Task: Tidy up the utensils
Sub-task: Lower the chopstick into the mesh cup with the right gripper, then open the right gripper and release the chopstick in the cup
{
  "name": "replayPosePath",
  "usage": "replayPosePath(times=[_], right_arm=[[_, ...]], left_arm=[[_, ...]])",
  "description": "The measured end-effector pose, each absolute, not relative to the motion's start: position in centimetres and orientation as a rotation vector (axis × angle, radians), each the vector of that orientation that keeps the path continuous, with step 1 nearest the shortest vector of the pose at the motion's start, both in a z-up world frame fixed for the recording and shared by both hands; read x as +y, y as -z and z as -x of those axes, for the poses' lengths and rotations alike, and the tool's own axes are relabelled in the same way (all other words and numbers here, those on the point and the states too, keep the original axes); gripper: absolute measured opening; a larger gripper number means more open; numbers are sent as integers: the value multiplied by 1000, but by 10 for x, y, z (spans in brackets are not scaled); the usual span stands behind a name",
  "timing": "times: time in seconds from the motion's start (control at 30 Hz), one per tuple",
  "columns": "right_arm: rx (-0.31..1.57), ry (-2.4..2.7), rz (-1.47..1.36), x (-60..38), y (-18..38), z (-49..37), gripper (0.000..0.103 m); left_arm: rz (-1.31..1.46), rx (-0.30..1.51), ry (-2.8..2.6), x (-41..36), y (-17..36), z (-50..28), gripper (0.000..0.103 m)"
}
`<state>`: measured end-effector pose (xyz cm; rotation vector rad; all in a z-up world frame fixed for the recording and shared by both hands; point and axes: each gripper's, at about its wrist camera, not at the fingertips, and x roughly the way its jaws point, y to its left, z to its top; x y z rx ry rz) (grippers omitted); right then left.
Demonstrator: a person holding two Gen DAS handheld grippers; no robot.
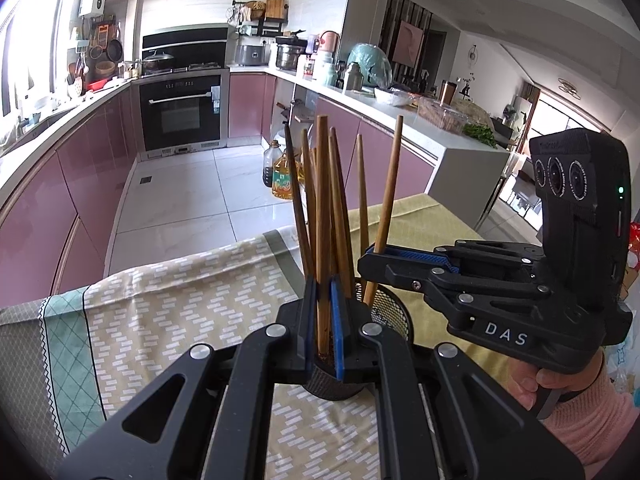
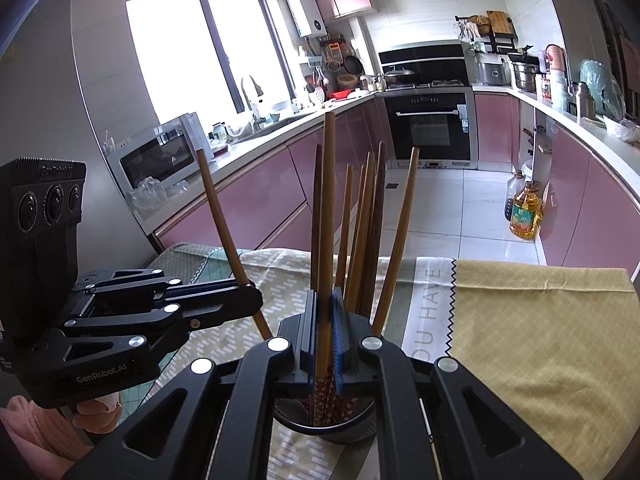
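A black mesh utensil holder (image 1: 388, 316) (image 2: 324, 432) stands on the cloth-covered table and has several brown wooden chopsticks upright in it. My left gripper (image 1: 321, 292) (image 2: 252, 296) is shut on one chopstick (image 1: 322, 200) (image 2: 216, 208), whose lower end reaches into the holder. Coming in from the right, my right gripper (image 1: 374, 258) (image 2: 325, 300) is shut on another chopstick (image 1: 390, 184) (image 2: 329, 200), which also dips into the holder. Both grippers hover close over the holder's mouth, side by side.
A patterned tablecloth (image 1: 180, 300) with a yellow section (image 2: 540, 340) covers the table, whose far edge drops to the tiled kitchen floor. Oil bottles (image 1: 282, 180) (image 2: 524, 212) stand on the floor by pink cabinets. A hand in a pink sleeve (image 1: 580, 412) holds the right gripper.
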<state>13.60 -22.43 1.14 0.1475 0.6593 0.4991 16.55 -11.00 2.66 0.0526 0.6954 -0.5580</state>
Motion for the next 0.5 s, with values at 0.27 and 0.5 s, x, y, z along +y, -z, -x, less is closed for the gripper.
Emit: replayPosePath(times=[0.27,0.5], right_arm=[[677,-494,-160,-225,-8,-143,7],[679,-490,-171,-226,-6,-146,7]], left_arm=[[-50,714,543,-114,-17,-178,8],[-41,724,530,-116,-9,-186,8]])
